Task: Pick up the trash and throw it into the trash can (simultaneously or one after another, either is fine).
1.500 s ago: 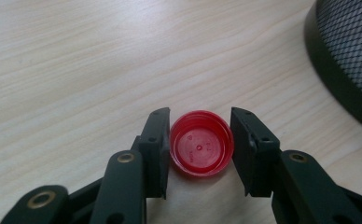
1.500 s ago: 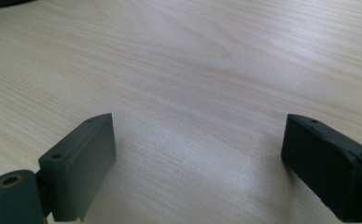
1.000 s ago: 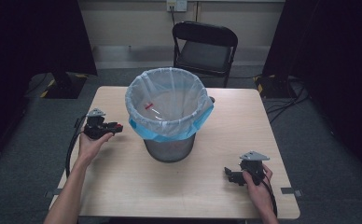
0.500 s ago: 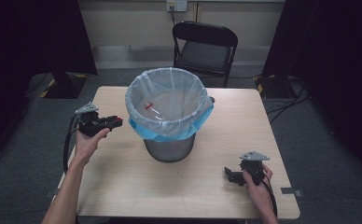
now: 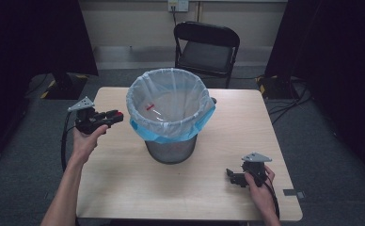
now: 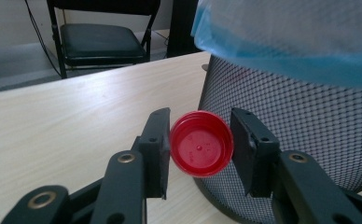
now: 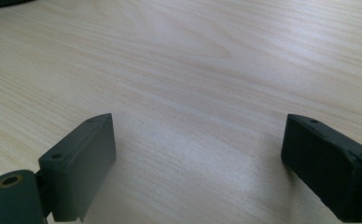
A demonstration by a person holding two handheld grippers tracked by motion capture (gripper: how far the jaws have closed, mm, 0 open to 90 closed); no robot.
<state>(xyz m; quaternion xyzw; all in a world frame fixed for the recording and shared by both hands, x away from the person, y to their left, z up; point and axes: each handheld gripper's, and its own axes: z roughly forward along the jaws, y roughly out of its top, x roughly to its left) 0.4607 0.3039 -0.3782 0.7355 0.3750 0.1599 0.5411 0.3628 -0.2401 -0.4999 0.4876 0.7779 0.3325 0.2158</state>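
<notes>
Bin: mesh bin [image 5: 171,150] stands upright near the middle of the tabletop [image 5: 124,183], lined with a pale bag [image 5: 169,101] whose blue edge folds over the rim; a small red bit lies inside, too small to name.
Left claw: left claw [image 5: 114,116] is held above the tabletop's 9 o'clock side, just beside the bin, jaws pointing toward 3 o'clock at the bag's edge.
Left claw state: clamped on a red cap [image 6: 201,143], one jaw at each side of it.
Cap: held between the left jaws, tilted so its hollow side faces the left gripper view's camera; the bin's mesh wall is right behind it.
Right claw: right claw [image 5: 232,176] rests low at the tabletop's 5 o'clock area, well apart from the bin, jaws pointing toward 9 o'clock.
Right claw state: jaws spread wide with bare wood between them.
Chair: black folding chair [image 5: 206,47] stands beyond the tabletop at 12 o'clock.
</notes>
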